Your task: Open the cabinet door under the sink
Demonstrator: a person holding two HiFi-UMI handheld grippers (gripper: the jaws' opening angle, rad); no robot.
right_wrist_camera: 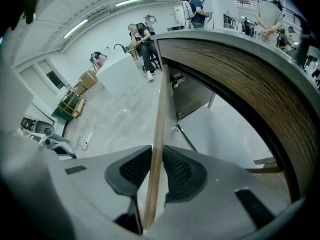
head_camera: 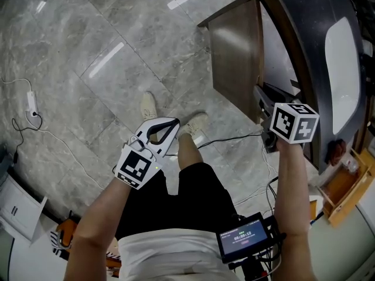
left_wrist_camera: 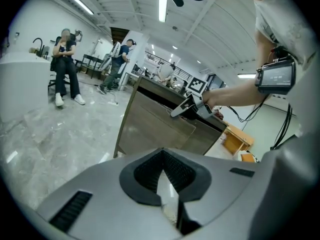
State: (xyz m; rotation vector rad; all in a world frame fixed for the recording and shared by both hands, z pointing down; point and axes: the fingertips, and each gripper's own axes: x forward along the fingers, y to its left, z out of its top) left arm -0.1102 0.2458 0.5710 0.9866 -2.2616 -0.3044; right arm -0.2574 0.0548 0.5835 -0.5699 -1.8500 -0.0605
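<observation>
- Cabinet door [head_camera: 237, 57], brown, stands swung out from the bench [head_camera: 304, 45]. It is edge-on to the person, below the dark curved bench rim and the white sink [head_camera: 343, 63].
- Right gripper [right_wrist_camera: 154, 171] pinches the door's thin free edge. Both pads press on the board, which runs straight up between them.
- Left gripper [head_camera: 170, 127] has its jaws pressed together with nothing between them. It is held out over the floor [head_camera: 88, 40], well apart from the door.
- Person's shoes [head_camera: 196, 123] are planted just beside the open door. A black cable [head_camera: 231, 138] lies on the tiles between the nearer shoe and the door's foot.
- Power strip [head_camera: 31, 103] with a loose white lead lies far left on the grey marble floor.
- Orange wooden box [head_camera: 345, 195] sits at the right, beyond the bench end.
- Small screen unit [head_camera: 241, 237] hangs at the person's waist.
- Background, left gripper view: a seated person [left_wrist_camera: 64, 69] and a standing person [left_wrist_camera: 120, 59], well away.
</observation>
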